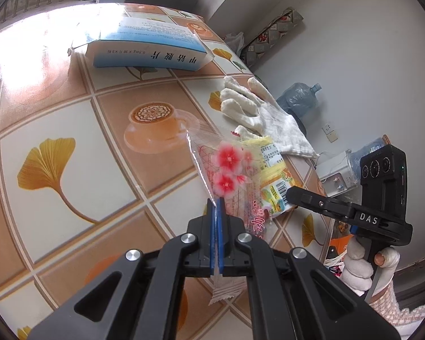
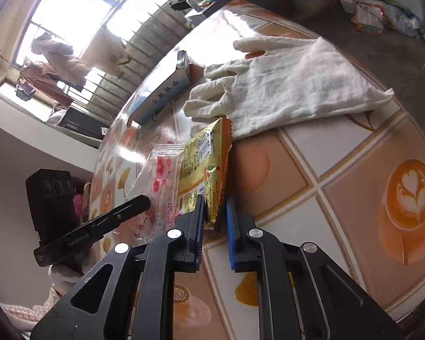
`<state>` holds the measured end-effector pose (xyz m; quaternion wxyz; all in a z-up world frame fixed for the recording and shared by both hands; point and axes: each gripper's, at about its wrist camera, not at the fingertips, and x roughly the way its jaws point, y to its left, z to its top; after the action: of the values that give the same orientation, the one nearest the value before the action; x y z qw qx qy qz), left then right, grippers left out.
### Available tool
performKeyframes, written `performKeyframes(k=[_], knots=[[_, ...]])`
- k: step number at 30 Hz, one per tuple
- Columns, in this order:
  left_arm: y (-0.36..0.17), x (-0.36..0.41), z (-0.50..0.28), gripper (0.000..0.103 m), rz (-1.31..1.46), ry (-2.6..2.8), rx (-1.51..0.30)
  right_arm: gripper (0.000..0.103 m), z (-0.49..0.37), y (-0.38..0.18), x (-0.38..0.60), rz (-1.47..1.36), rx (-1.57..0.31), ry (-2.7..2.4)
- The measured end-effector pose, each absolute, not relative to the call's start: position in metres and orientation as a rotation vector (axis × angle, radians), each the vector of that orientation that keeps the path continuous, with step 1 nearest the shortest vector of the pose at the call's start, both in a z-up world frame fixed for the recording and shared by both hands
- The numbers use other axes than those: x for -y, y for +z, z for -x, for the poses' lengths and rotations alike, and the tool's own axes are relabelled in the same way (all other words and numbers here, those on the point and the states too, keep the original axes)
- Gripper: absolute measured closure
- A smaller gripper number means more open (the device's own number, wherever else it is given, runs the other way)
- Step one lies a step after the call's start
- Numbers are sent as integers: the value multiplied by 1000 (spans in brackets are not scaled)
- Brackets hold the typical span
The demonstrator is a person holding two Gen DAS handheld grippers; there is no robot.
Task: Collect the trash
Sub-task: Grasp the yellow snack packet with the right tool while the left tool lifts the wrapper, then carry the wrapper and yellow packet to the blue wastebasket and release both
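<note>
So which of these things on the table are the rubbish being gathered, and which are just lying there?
Part of the job:
- clear flowered wrapper, pinched in the left gripper
- yellow snack wrapper, between the right gripper fingers

Probably just lying about:
- white cotton glove
- blue and white medicine box, though it could be trash
- water jug on the floor

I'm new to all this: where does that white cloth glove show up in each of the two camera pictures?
Left wrist view: the white glove lies right of centre on the table, beyond the yellow wrapper.
Right wrist view: the white glove stretches across the upper middle, just past the same yellow wrapper.
Shared landmark: the blue and white box, farther away on the table.
</note>
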<state>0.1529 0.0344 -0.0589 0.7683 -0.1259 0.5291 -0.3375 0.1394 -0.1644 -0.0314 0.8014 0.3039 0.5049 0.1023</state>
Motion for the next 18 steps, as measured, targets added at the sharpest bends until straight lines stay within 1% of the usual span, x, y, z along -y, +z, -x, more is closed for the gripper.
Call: performKeyframes(k=[3, 6, 11, 18], knots=[[-51, -38, -151, 102, 295, -749, -1134, 95, -136, -27, 166, -657, -1064, 224], [-34, -41, -148, 102, 316, -778, -1095, 96, -132, -18, 170, -656, -1033, 232], [4, -41, -144, 102, 331, -831, -1007, 97, -125, -6, 181, -664, -979, 235], [50, -14, -144, 102, 296, -934, -914, 97, -103, 19, 209, -695, -875, 195]])
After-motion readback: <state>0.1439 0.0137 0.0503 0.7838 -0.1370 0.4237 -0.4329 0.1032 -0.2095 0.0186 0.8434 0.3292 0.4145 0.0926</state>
